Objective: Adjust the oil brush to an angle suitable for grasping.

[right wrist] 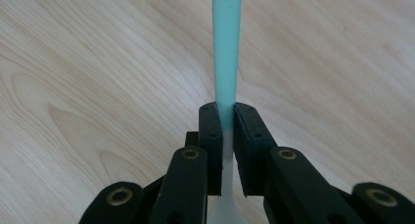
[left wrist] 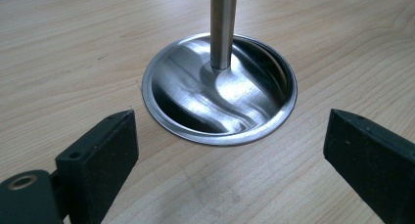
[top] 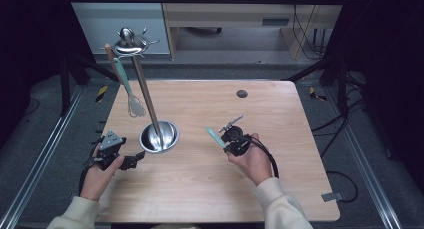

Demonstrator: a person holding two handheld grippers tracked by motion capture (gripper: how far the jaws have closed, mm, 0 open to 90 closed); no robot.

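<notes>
A steel utensil stand has a round dish base (top: 159,137) and a tall pole (top: 144,86) with hooks at its top (top: 129,43). From the hooks hang a teal-handled whisk (top: 134,106) and a wooden-handled tool (top: 109,54). My left gripper (top: 136,159) stands open just left of the base, low over the table. In the left gripper view its jaws (left wrist: 230,123) frame the base (left wrist: 244,106) and the pole (left wrist: 222,23). My right gripper (top: 227,141) is shut on a teal utensil handle (top: 215,136), lifted off the table right of the stand. The right gripper view has the pads (right wrist: 227,117) pinching that handle (right wrist: 226,48).
The wooden table (top: 200,189) has a dark round grommet (top: 242,94) near its far edge. Black frame rails run along both sides. A cabinet and cables stand beyond the far edge. A cable trails from the right gripper toward the person's sleeve.
</notes>
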